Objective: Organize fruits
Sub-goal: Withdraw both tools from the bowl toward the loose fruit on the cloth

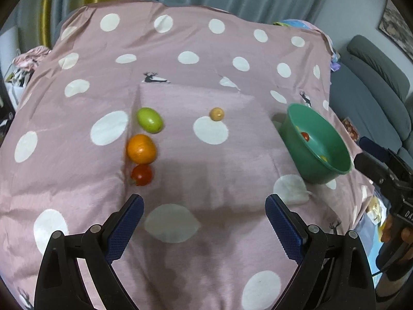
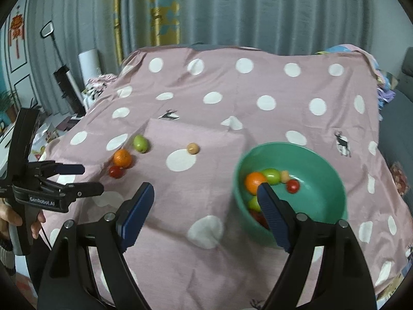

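Four fruits lay loose on the cloth: lime, orange, tomato, pale ball. The bowl already held several. Left gripper and right gripper hovered spread and empty, probably ready to collect.

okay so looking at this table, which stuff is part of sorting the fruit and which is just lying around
Part of the job: green fruit, orange, tomato, tan fruit, all loose on the cloth; green bowl already holding fruit; left gripper and right gripper, both open.

Just lying about: polka-dot cloth, curtain, sofa.
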Demonstrator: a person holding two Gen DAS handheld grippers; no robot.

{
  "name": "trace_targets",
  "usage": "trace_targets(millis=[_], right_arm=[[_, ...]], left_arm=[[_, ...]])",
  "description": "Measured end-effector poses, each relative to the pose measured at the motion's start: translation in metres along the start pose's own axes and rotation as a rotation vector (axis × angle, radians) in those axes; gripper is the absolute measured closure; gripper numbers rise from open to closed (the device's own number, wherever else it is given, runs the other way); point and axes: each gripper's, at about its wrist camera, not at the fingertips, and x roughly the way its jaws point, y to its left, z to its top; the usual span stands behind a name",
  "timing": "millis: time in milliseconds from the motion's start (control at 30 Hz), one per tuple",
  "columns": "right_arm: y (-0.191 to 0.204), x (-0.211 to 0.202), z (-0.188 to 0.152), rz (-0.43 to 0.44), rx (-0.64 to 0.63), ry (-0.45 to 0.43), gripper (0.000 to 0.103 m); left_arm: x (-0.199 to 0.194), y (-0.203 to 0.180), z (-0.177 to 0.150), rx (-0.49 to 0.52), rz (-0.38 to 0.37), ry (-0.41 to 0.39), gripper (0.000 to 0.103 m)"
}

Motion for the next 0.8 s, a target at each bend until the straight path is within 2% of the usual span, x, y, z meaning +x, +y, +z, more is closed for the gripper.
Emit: trace_targets(millis=[333, 467, 800], right_arm=[[0.032, 0.043, 0.0, 0.135, -0.019, 0.095, 0.02], [0.037, 0.06, 0.0, 0.213, 0.011, 0.138, 0.02], [0.04, 0.095, 0.001, 0.307, 0.077, 0.205, 0.02]], left_arm=[[-0.001, 0.027, -0.006, -0.021, 0.039, -0.006, 0.008], [0.004, 0.031, -0.008, 0.001, 0.049, -0.009, 0.008], [0.014, 0.04, 0.003, 0.032, 0.035, -0.02, 0.008]])
